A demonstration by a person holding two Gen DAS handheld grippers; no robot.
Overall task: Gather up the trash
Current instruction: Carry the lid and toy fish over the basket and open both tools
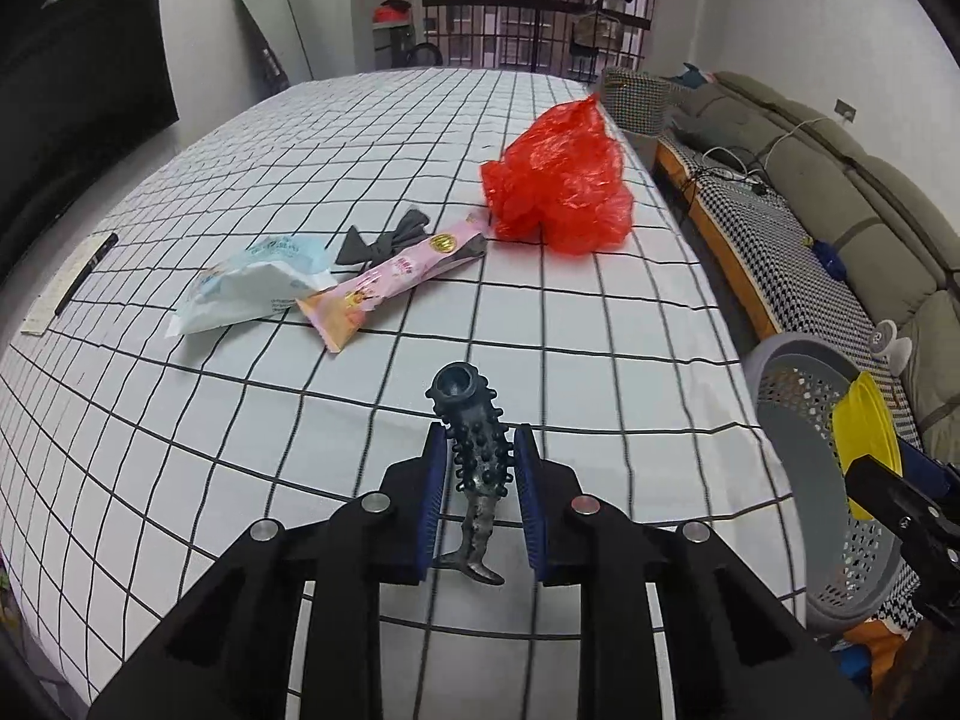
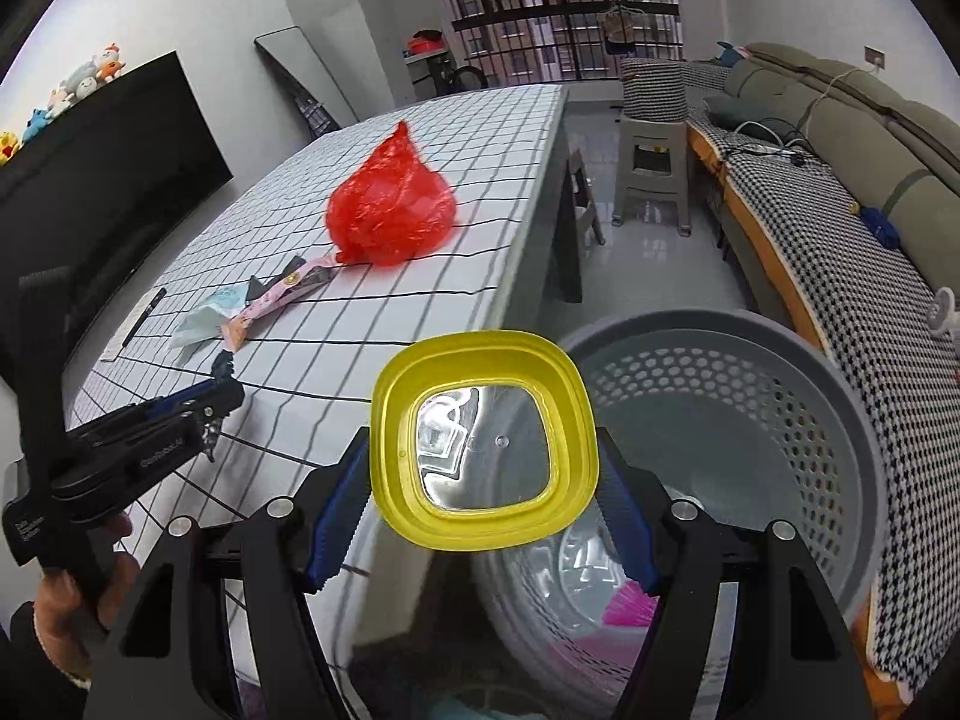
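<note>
My left gripper [image 1: 480,480] is shut on a dark knobbly rubber tube [image 1: 477,450], held just above the checked tablecloth [image 1: 360,138]. My right gripper [image 2: 483,480] is shut on a clear plastic container with a yellow rim [image 2: 483,441], held over the edge of a grey perforated basket [image 2: 780,396], which also shows at the right of the left wrist view [image 1: 798,438]. On the table lie a red plastic bag [image 1: 558,180], a pink wrapper [image 1: 390,282], a pale blue packet [image 1: 252,288] and a dark bow-shaped scrap [image 1: 384,237].
A strip of paper with a black pen [image 1: 72,282] lies at the table's left edge. A sofa with a houndstooth cover [image 2: 840,228] runs along the right. A grey stool [image 2: 651,174] stands beyond the table. A black TV [image 2: 102,144] hangs on the left wall.
</note>
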